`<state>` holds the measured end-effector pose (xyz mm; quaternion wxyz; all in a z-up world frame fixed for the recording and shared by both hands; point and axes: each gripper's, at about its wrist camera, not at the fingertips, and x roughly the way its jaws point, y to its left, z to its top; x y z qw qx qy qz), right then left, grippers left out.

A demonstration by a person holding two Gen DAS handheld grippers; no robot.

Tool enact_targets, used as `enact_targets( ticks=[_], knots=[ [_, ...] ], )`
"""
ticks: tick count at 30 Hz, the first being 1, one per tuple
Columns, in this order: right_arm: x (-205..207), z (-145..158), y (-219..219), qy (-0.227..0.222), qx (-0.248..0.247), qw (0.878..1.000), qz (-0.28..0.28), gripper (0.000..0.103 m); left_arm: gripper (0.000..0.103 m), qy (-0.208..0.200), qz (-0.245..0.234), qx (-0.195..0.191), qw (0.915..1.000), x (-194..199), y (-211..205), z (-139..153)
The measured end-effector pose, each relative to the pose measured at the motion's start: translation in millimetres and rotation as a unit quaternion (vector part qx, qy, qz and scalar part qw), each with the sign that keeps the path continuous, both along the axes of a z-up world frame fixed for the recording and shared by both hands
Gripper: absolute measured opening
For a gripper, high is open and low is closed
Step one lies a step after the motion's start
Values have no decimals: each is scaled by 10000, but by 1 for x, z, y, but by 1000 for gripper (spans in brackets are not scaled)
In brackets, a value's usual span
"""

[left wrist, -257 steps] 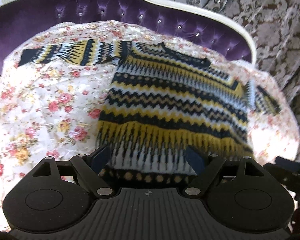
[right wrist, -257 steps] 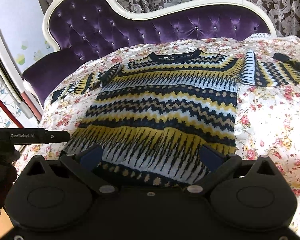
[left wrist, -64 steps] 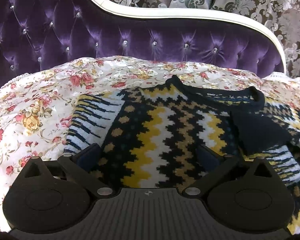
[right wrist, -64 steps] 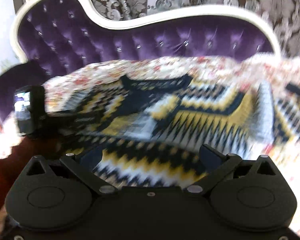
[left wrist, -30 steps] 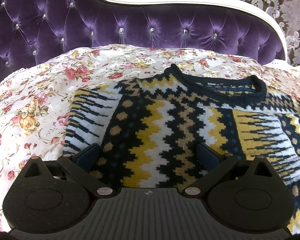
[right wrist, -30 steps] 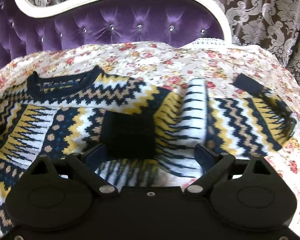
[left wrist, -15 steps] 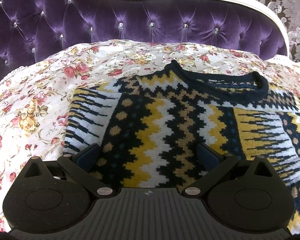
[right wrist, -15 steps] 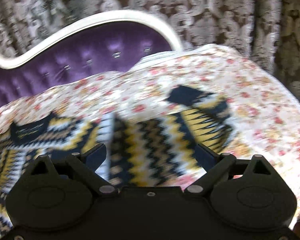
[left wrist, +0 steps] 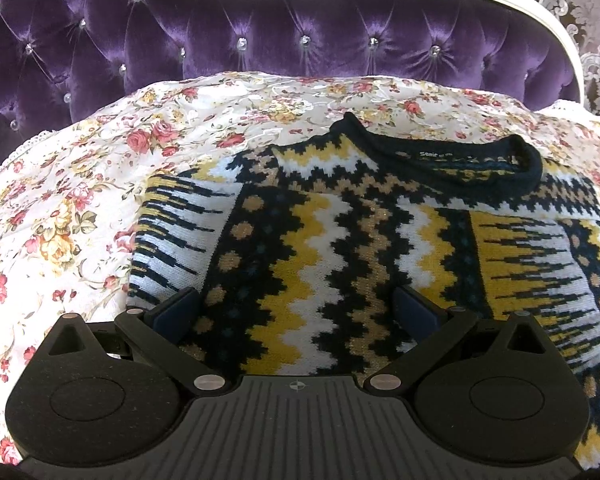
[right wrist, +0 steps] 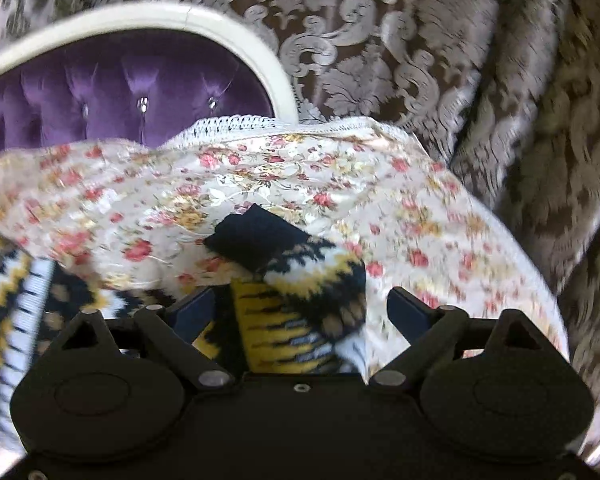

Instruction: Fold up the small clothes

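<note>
A navy, yellow and white patterned sweater (left wrist: pixel 340 248) lies flat on the floral sheet, neck hole (left wrist: pixel 452 160) toward the sofa back. Its left sleeve is folded across the chest. My left gripper (left wrist: pixel 296 308) is open, hovering over that folded sleeve near the left shoulder. In the right wrist view the right sleeve (right wrist: pixel 296 288) with its navy cuff (right wrist: pixel 256 236) lies spread on the sheet. My right gripper (right wrist: pixel 300 308) is open, its fingers on either side of the sleeve end, nothing held.
A floral sheet (left wrist: pixel 68 216) covers the seat of a purple tufted sofa (left wrist: pixel 236 32) with a white frame (right wrist: pixel 140 16). The sheet's lace edge (right wrist: pixel 284 124) and drop-off lie just past the cuff. Damask curtains (right wrist: pixel 440 60) hang behind.
My right gripper has swung right from the chest to the end of the right sleeve. The left gripper has barely moved; the left sleeve stays folded over the chest.
</note>
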<state>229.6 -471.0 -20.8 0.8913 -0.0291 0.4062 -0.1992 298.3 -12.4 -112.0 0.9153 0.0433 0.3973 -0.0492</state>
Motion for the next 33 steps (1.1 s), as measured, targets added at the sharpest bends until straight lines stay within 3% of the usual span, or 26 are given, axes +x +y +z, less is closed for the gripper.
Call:
enact_targets(
  ticks=[15, 21, 23, 28, 33],
  knots=[
    [54, -40, -8, 125, 92, 9998, 151, 87, 103, 5, -16, 9, 10000, 1, 1, 0],
    [49, -39, -25, -65, 683, 9976, 118, 54, 103, -20, -7, 11, 10000, 0, 1, 0],
    [48, -36, -30, -12, 680, 9977, -1, 29, 103, -17, -7, 10, 10000, 0, 1, 0],
    [20, -7, -60, -545, 1576, 9850, -433, 27, 103, -35, -6, 7, 10000, 0, 1, 0],
    [-16, 45, -74, -1152, 1935, 9734, -426, 27, 103, -72, -5, 3, 10000, -1, 1, 1]
  ],
)
